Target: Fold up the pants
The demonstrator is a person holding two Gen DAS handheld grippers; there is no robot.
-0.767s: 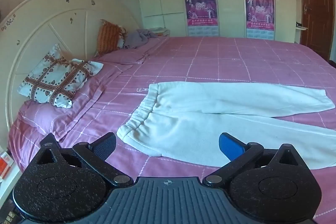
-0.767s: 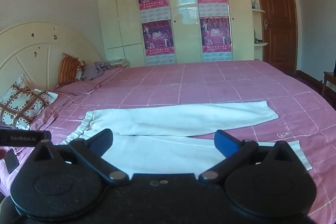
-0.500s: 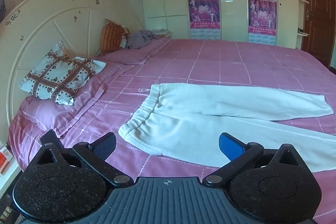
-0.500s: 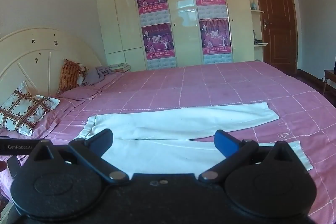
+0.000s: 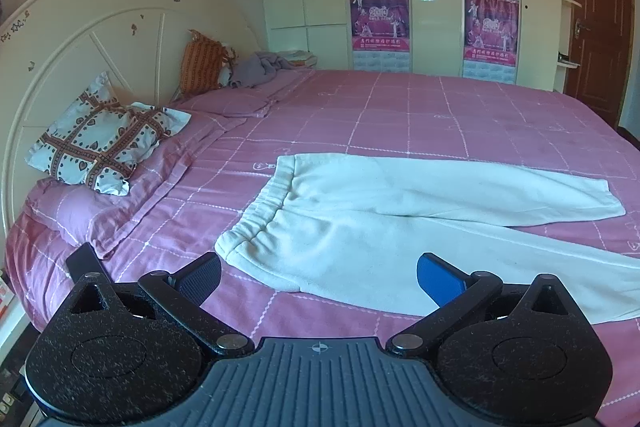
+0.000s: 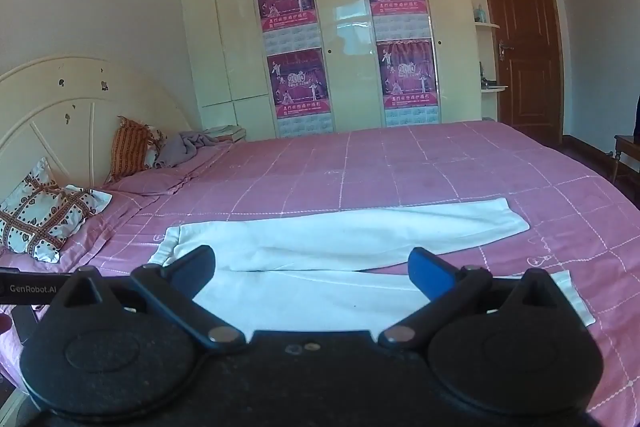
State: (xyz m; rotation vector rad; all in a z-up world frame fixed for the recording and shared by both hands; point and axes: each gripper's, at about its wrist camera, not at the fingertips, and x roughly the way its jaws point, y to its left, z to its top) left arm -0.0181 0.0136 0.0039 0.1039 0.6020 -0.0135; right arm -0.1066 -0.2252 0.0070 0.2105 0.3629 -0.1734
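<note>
White sweatpants lie flat on a pink checked bed, waistband at the left, both legs running off to the right and slightly spread. My left gripper hovers open just short of the waistband's near corner, nothing between its fingers. In the right wrist view the same pants lie ahead, the far leg's cuff toward the right. My right gripper stands open above the near leg, with nothing in it. The near leg's lower part is hidden behind the gripper body.
A patterned pillow and an orange cushion rest by the cream headboard at the left, with a grey cloth bundled behind. Cream wardrobes with posters and a brown door stand beyond the bed.
Both wrist views have tilted upward a little and shifted slightly, so the pants sit lower in frame. The pants have not moved; both grippers stay open.
</note>
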